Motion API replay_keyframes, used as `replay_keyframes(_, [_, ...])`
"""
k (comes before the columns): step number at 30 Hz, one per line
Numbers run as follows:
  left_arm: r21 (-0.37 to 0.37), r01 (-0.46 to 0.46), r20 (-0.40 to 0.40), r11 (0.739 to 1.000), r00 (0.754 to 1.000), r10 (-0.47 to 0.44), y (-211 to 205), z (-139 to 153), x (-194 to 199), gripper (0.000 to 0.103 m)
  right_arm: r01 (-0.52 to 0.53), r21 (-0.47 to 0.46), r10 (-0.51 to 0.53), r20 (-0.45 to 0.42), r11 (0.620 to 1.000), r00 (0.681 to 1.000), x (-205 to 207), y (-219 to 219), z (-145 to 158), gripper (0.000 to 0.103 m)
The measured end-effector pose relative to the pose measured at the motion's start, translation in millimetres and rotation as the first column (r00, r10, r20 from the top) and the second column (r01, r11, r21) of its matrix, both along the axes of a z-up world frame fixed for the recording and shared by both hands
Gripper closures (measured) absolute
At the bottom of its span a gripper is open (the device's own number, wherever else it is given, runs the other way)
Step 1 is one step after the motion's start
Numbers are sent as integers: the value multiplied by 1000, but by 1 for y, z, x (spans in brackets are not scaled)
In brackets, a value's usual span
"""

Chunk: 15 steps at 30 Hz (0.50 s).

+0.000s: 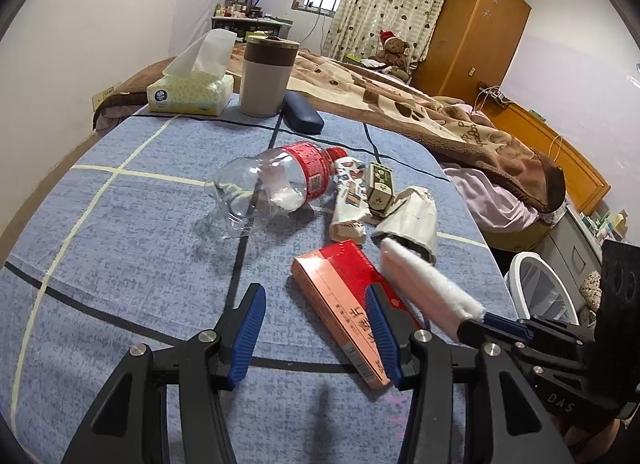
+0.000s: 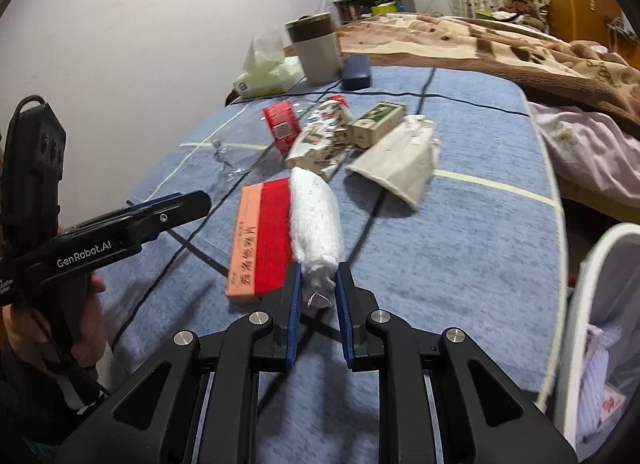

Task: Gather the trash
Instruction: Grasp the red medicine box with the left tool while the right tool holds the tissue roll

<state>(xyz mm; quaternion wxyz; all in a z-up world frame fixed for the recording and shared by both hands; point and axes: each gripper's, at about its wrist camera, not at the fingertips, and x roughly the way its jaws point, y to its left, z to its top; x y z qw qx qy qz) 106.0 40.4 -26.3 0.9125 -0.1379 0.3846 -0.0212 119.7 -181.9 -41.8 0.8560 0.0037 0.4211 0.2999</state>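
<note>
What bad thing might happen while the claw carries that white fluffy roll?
The right claw pinches only the very end of the white roll, so it might droop and slip out. Swinging toward the white bin, the roll's long end could knock the red box beside it.

A home bedroom — blanket-covered bed (image 1: 420, 104), wooden wardrobe (image 1: 476, 36), curtained window (image 1: 384, 4) and teddy bear (image 1: 394, 50).

Your white tissue wad (image 2: 316, 220) is pinched at its near end, alongside the red-and-orange box (image 2: 260, 238) lying flat. Beyond lie the clear crushed bottle (image 1: 264, 188) on its side, a printed wrapper (image 1: 349, 200), a small green box (image 1: 381, 189) and a tipped paper cup (image 1: 412, 220).
</note>
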Motion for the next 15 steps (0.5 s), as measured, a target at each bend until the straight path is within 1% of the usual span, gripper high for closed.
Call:
replay_keyframes(2, [-9, 10, -10, 1000, 1000, -10, -6, -2, 1, 43, 29, -7, -29, 3, 1000, 1000, -1, -10, 0, 86])
replay_keyframes(9, [-12, 57, -56, 998, 997, -58, -38, -19, 16, 43, 102, -49, -102, -14, 994, 995, 1, -39, -9, 85])
replay_keyframes(11, [-14, 72, -67, 997, 995, -73, -47, -24, 21, 42, 111, -52, -112, -12, 992, 994, 0, -44, -9, 78])
replay_keyframes(12, [-13, 77, -70, 997, 994, -78, -51, -25, 23, 40, 115, -48, -116, -8, 992, 993, 0, -47, -9, 66])
replay_keyframes(13, [-13, 78, -70, 997, 994, -79, -53, -26, 24, 38, 118, -44, -118, -5, 992, 993, 0, -48, -8, 52])
replay_keyframes(14, [-10, 77, -69, 997, 995, -77, -55, -26, 26, 36, 119, -38, -120, 0, 992, 993, 0, -50, -7, 47])
replay_keyframes(15, [-7, 73, -70, 997, 995, -73, -56, -27, 28, 35, 124, -30, -124, 6, 992, 992, 1, -52, -6, 46])
